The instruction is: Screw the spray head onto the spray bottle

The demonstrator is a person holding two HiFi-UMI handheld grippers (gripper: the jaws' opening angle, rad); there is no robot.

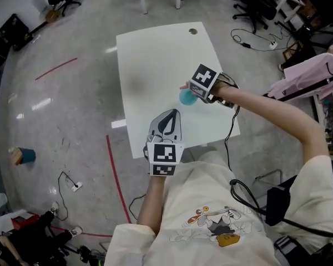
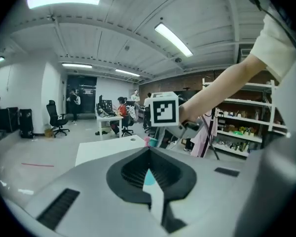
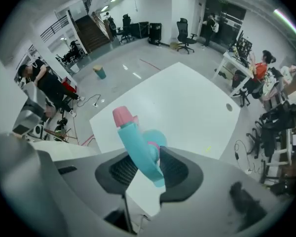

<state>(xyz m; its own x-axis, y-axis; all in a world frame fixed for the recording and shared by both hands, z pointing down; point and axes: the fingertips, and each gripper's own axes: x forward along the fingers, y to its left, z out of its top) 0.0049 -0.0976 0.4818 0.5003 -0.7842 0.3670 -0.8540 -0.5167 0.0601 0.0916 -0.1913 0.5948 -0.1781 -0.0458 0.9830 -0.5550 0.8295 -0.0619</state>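
Observation:
A teal spray head (image 3: 138, 147) with a pink nozzle (image 3: 122, 115) sits between the jaws of my right gripper (image 3: 147, 158), which is shut on it and points steeply down. Just beyond it a round teal bottle (image 3: 157, 136) with a pink collar shows, over the white table (image 3: 187, 107). In the head view the right gripper (image 1: 193, 94) hangs over the teal bottle (image 1: 186, 97) near the table's right side. My left gripper (image 1: 167, 116) is at the near table edge with its jaws together and nothing held. In the left gripper view its tips (image 2: 149, 150) meet, aimed towards the right gripper's marker cube (image 2: 165, 108).
The white table (image 1: 155, 60) has a small round cable hole (image 1: 193, 31) at its far edge. Red tape lines (image 1: 115, 176) run on the grey floor at left. Office chairs, desks and cables stand round the room; shelves (image 2: 241, 127) stand at right.

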